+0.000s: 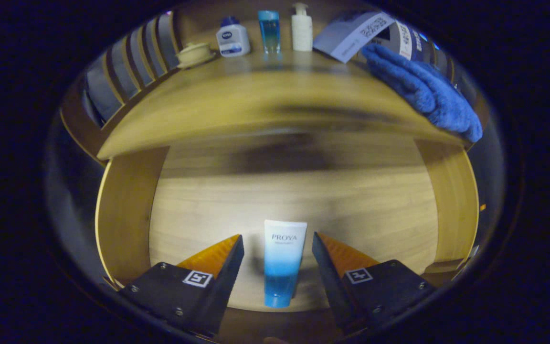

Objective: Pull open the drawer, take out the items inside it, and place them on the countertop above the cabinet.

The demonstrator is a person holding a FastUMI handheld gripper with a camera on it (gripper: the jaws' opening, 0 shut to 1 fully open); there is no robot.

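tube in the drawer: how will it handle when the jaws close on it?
The tube lies flat between the open gripper jaws, so tipping seems unlikely. It looks like soft plastic, so it probably gives when squeezed. Its glossy skin and taper toward the crimped end may let it slip.

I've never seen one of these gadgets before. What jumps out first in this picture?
Your eye lands on the white-and-blue tube lying in the open wooden drawer, right between the fingers of the gripper, which stand open on either side without touching it. Above, on the countertop, a row of toiletry bottles stands at the back, with a blue towel draped at the right end.
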